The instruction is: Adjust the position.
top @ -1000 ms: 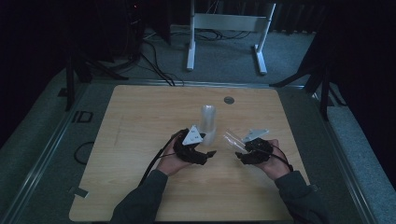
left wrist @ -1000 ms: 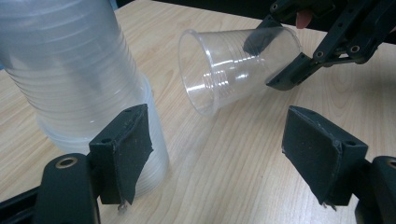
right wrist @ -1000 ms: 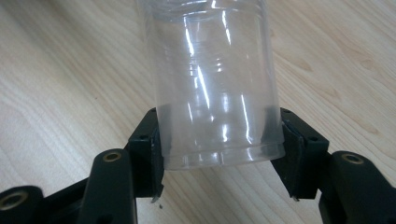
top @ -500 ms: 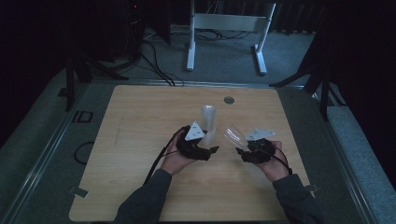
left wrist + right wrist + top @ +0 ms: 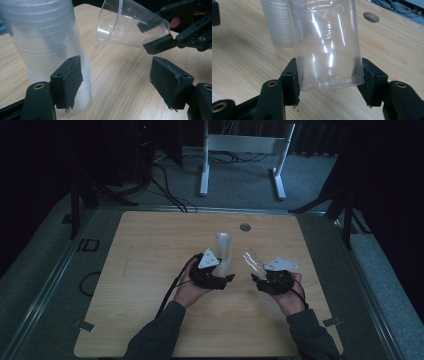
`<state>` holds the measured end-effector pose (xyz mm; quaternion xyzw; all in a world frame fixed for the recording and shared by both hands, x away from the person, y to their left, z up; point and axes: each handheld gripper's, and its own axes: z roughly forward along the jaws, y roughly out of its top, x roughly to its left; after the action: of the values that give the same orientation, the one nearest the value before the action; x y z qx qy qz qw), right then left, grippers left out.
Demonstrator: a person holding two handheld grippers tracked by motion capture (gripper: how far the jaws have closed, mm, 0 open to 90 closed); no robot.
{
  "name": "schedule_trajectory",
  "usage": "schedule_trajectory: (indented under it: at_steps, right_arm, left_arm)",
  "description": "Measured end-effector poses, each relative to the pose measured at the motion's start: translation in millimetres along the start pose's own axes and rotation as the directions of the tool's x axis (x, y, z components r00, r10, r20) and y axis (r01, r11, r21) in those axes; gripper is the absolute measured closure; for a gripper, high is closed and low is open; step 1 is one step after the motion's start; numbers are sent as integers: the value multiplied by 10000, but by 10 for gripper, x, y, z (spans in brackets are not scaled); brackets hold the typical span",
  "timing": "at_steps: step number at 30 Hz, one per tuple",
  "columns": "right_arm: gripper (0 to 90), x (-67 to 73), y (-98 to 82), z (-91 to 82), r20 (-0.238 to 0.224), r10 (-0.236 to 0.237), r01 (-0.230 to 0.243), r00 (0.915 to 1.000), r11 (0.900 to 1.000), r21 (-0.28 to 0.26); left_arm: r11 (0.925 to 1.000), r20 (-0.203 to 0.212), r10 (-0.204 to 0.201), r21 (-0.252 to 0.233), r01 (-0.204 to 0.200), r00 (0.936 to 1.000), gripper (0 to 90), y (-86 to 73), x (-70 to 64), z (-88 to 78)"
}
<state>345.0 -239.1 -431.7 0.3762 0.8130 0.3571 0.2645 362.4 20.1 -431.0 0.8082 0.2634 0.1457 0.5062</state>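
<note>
Near the frame's centre, the right gripper [image 5: 260, 272] clamped a thin, light, crushable clear plastic cup [image 5: 327, 47] at its stiffer base, while the left gripper [image 5: 117, 82], closing, stood released beside the upside-down stack of clear plastic cups [image 5: 47, 47].

Clear ribbed cup [image 5: 328, 47] and clear cup stack [image 5: 47, 47], black grippers with grey plates [image 5: 208, 260], light wood-grain table [image 5: 150, 270], dark grey sleeves [image 5: 155, 340].

Light wood table [image 5: 150, 270] w/ round hole [image 5: 245, 227] near far edge. Grey carpet beyond, white metal stand [image 5: 240, 155] & black cables [image 5: 165, 185] on floor. Dark room.
</note>
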Motion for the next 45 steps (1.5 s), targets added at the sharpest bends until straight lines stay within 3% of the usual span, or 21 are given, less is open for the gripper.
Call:
schedule_trajectory:
  at_steps: [17, 37, 45]
  right_arm:
    - [424, 53, -15, -40, 299, 108, -87, 9995, 9976, -691]
    - [423, 95, -1, -130, 593, 220, -98, 9980, 9801, -1981]
    - [424, 118, 4, -151, 834, 278, -68, 9961, 9701, -2424]
  left_arm:
    - [9997, -79, -209, -113, 208, 9998, 269, 36, -52, 68]
    - [9964, 210, -634, -549, 645, 9978, 276, 164, -100, 106]
    - [9914, 327, -1027, -777, 1049, 9942, 276, 198, -92, 115]
